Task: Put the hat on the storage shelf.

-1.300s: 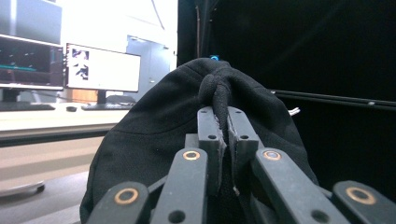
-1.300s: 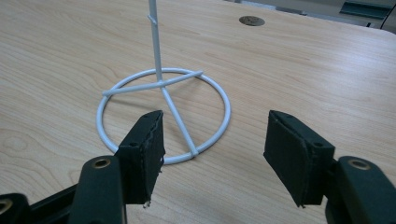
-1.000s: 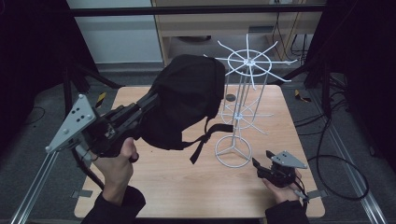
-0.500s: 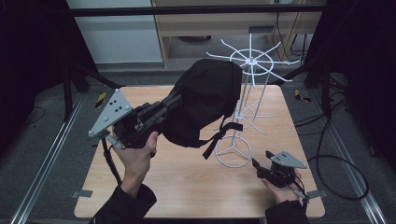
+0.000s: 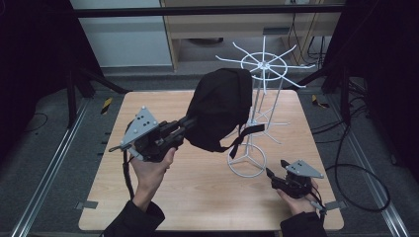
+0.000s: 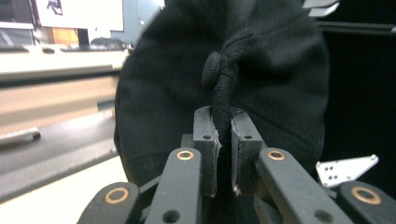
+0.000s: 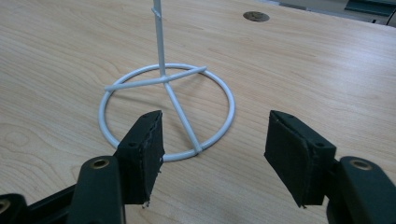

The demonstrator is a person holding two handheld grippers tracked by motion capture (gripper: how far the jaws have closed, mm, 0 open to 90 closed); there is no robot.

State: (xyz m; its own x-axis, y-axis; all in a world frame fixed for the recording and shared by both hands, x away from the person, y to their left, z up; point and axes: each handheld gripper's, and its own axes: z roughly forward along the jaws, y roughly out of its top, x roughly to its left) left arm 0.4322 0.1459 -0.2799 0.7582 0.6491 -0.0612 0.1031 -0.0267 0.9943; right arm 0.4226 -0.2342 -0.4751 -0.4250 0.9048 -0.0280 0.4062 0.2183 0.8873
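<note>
A black cap [image 5: 220, 108] hangs in the air over the middle of the table, just left of a white wire rack [image 5: 263, 64]. My left gripper [image 5: 187, 124] is shut on the cap; in the left gripper view its jaws pinch a fold of black fabric [image 6: 223, 107] below the cap's top button. The cap's strap [image 5: 240, 136] dangles toward the rack's pole. My right gripper [image 5: 271, 174] rests low on the table at the front right, open, with nothing between its fingers [image 7: 142, 154]. It faces the rack's round base [image 7: 167, 109], a short way off.
The rack's spoked top ring [image 5: 266, 63] stands above and right of the cap. The wooden table [image 5: 173, 197] has bare room at front and left. A round hole [image 7: 256, 16] sits in the tabletop beyond the rack. Cables [image 5: 346, 163] lie on the floor at right.
My left gripper has carried the cap rightward and up, from the left side of the table to right beside the rack. The right gripper has stayed put.
</note>
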